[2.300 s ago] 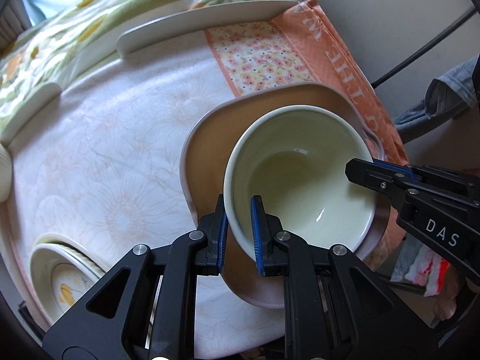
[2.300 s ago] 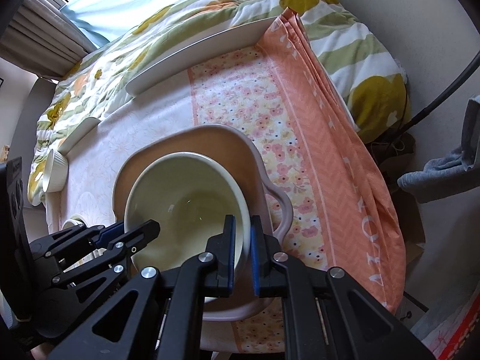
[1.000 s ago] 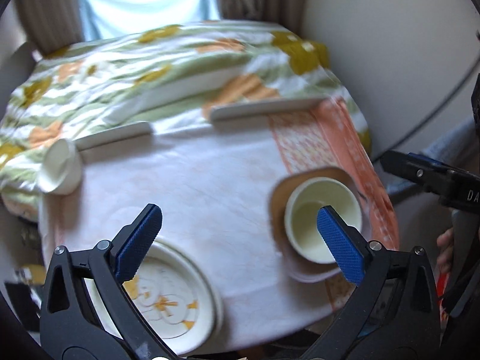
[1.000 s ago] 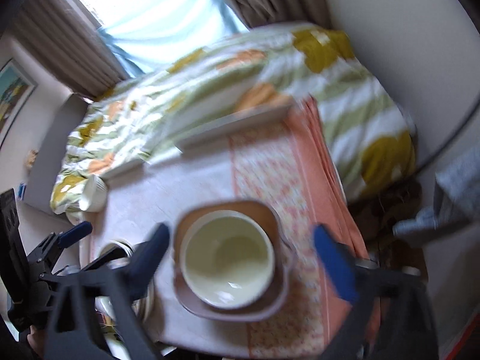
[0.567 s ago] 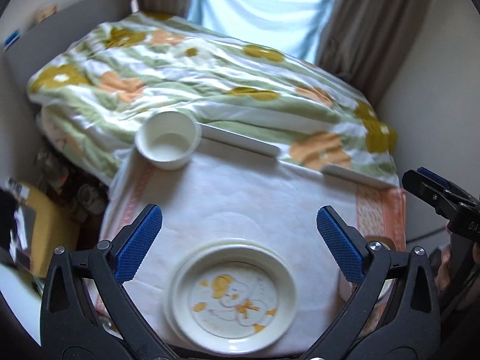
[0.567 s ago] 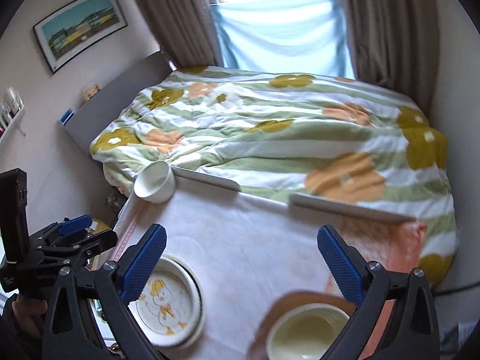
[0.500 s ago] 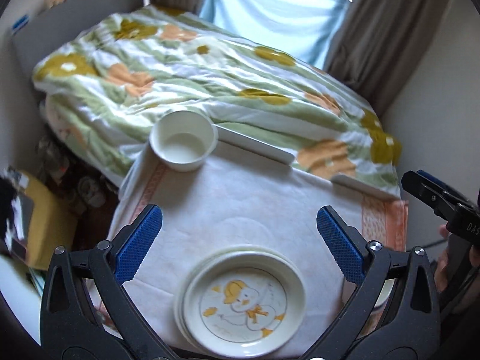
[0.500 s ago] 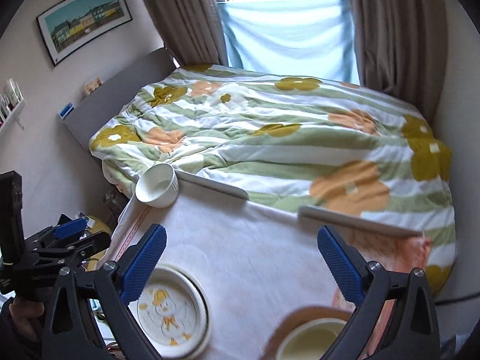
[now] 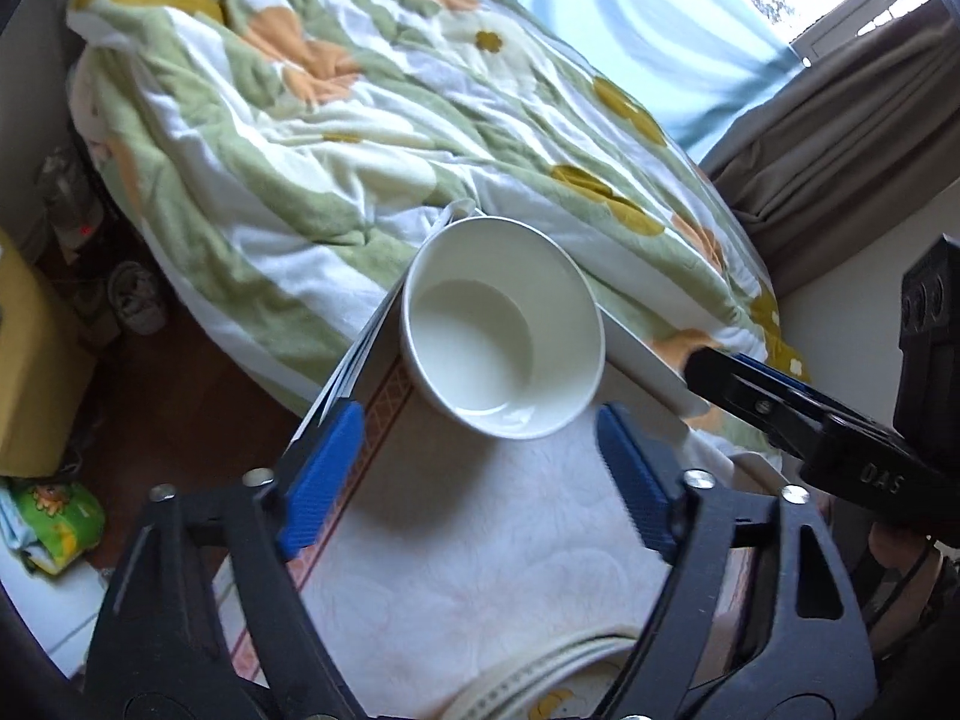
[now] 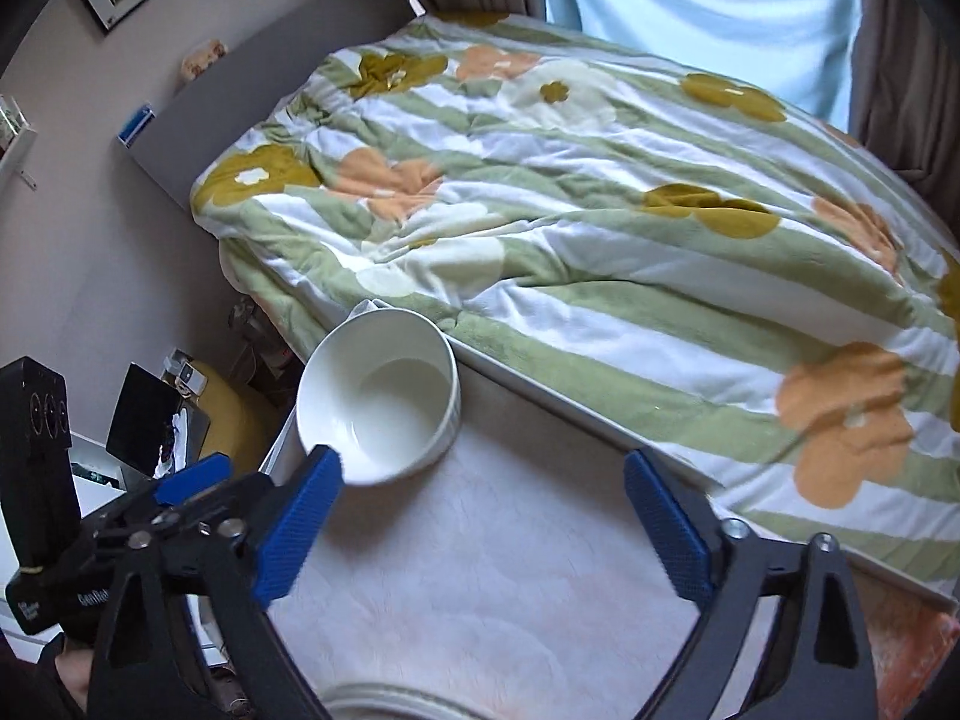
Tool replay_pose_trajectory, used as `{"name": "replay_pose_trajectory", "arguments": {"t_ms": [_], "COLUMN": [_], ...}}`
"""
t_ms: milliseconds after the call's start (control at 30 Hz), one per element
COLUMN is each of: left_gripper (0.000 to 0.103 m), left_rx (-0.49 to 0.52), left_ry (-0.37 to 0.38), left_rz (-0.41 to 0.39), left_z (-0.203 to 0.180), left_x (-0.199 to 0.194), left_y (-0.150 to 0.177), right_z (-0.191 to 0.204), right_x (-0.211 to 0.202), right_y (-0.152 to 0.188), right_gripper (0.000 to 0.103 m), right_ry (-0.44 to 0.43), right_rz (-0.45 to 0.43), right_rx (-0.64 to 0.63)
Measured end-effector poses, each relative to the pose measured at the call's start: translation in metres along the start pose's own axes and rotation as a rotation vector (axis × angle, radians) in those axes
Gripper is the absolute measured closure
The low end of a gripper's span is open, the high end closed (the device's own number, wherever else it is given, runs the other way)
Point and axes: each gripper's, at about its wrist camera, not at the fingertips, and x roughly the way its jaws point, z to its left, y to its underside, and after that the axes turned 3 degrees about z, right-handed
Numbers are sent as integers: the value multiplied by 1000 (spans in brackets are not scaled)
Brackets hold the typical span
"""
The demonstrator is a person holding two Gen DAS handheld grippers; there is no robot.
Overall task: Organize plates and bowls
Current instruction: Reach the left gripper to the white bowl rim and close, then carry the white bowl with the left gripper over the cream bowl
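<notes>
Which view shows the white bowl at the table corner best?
The left wrist view: the white bowl sits centred and whole, its empty inside visible, ahead of the left hand-held gripper. The right wrist view shows the bowl off to the left, its near rim partly hidden by a blue pad.

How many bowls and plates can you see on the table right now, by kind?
Bowls: 1, the white bowl at the table's far corner.
Plates: 1 visible for certain, the plate at the near edge, mostly cut off; it may be a stack.
Total: 2
</notes>
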Motion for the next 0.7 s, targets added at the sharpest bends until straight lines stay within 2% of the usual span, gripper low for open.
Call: {"name": "replay_pose_trajectory", "arguments": {"t_ms": [33,67,133,267,300,367,433,533,600,700], "left_gripper": [36,38,49,57,62,68,79,82,82,82], "left_rx": [3,6,8,33,37,50,46,40,64,71], "left_ry": [2,3,10,-7,-12,-36,-52,-42,-63,-69], "left_rz": [12,22,44,59,64,68,66,68,67,70], "left_z": [3,5,10,13,14,15,19,25,20,17], "left_x": [8,14,28,43,46,49,49,50,50,50], "left_y": [-4,-7,-13,-22,-23,-25,-25,-26,-26,-26], "right_z": [1,2,4,8,7,5,5,3,4,4], "right_x": [11,21,41,63,66,71,76,82,87,89], "right_y": [-5,-8,-14,-19,-19,-20,-21,-21,-21,-19], "right_gripper": [31,34,45,60,67,72,79,87,90,92], "right_ry": [-9,-20,-38,-50,-56,-59,-59,-59,-56,-51], "right_rz": [14,28,59,89,93,104,111,119,133,129], "right_rx": [1,4,8,12,16,23,27,39,46,54]}}
